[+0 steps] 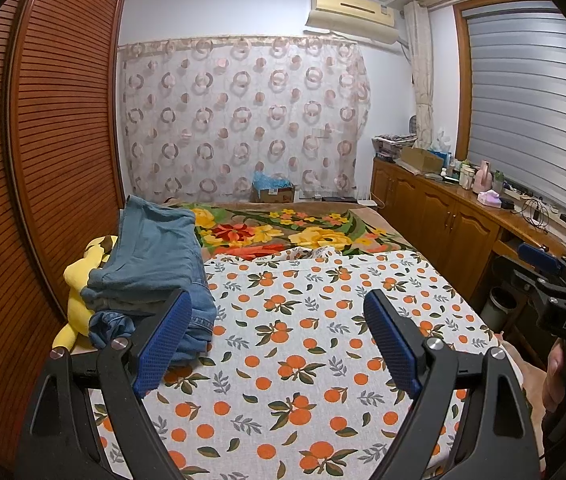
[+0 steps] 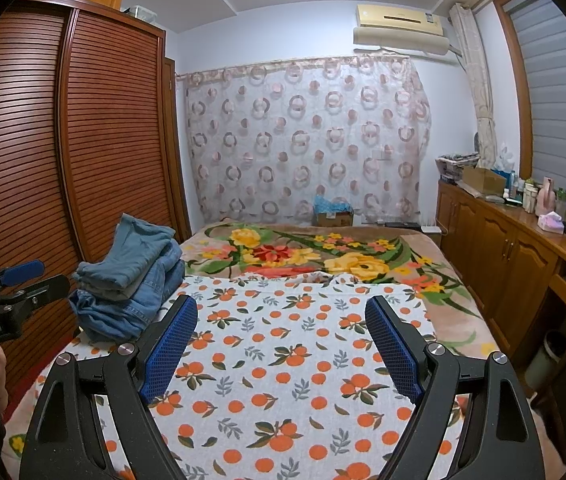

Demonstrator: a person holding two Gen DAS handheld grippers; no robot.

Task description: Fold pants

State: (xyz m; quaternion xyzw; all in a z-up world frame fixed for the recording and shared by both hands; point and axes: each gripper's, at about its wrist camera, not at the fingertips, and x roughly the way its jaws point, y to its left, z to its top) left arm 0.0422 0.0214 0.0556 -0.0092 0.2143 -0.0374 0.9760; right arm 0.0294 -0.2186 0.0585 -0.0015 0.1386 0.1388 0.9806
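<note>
A stack of folded blue denim pants lies at the left edge of the bed, on the orange-print cloth; it also shows in the right wrist view. My left gripper is open and empty, held above the cloth just right of the stack. My right gripper is open and empty above the cloth, with the stack to its left. Each gripper shows at the edge of the other's view: the right gripper and the left gripper.
A yellow plush toy lies left of the stack. A floral blanket covers the far bed. A slatted wooden wardrobe stands left, a cluttered wooden cabinet right. A cardboard box sits by the curtain.
</note>
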